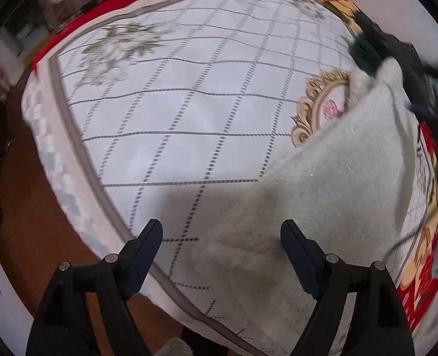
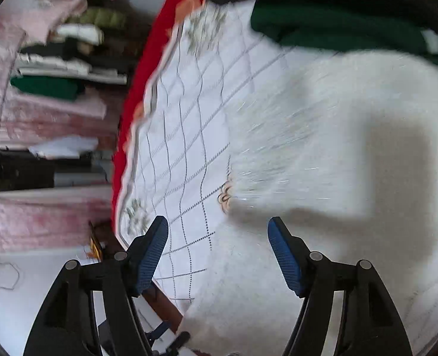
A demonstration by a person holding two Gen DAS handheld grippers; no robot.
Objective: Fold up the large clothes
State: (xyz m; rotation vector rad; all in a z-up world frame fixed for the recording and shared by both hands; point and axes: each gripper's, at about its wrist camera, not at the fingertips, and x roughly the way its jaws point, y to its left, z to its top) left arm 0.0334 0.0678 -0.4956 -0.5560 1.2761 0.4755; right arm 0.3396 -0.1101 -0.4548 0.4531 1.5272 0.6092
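Fuzzy pale-grey knit garment (image 1: 322, 195) is lying on the white grid-patterned bed cover (image 1: 189, 112), reaching that cover's near edge, with a dark green garment (image 2: 337, 26) beyond it. Both the left gripper (image 1: 221, 252) and the right gripper (image 2: 218, 247) are hovering over the knit's near hem — jaws spread, holding nothing. Judging by this, a fold is being set up — next, each gripper needs to pinch a hem corner.

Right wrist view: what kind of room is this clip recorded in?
Most likely a bedroom at home. A fuzzy white garment lies on a bed with a quilted grid-pattern cover over a red sheet, and shelves of stacked folded clothes stand beside it.
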